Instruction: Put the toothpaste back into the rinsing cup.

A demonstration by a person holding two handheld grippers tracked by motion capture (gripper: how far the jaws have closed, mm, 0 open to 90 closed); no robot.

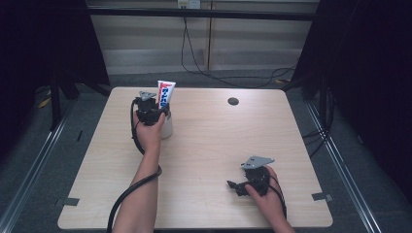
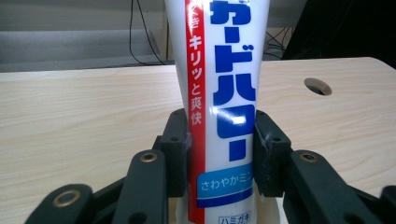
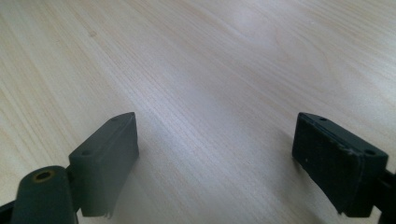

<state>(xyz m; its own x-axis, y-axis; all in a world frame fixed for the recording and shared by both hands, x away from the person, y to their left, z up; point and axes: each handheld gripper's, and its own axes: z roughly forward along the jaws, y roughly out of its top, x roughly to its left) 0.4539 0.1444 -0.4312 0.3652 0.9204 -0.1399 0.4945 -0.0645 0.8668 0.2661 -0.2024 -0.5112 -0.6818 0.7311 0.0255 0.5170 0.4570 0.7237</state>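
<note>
A white toothpaste tube (image 1: pixel 165 93) with blue and red print stands upright in a white cup (image 1: pixel 167 128) at the table's far left. My left gripper (image 1: pixel 154 110) is at the tube from the near side. In the left gripper view its two black pads (image 2: pixel 176 149) sit against both sides of the tube (image 2: pixel 219 107), shut on it, and the cup's rim (image 2: pixel 271 212) shows just below. My right gripper (image 1: pixel 232 185) rests low at the table's near right, pointing left. Its jaws stand wide open (image 3: pixel 215 154) over bare wood with nothing between them.
The light wooden table (image 1: pixel 209 145) has a round cable hole (image 1: pixel 233 101) at the far middle, seen too in the left gripper view (image 2: pixel 317 86). Cables lie on the floor beyond the far edge. Dark curtains stand at both sides.
</note>
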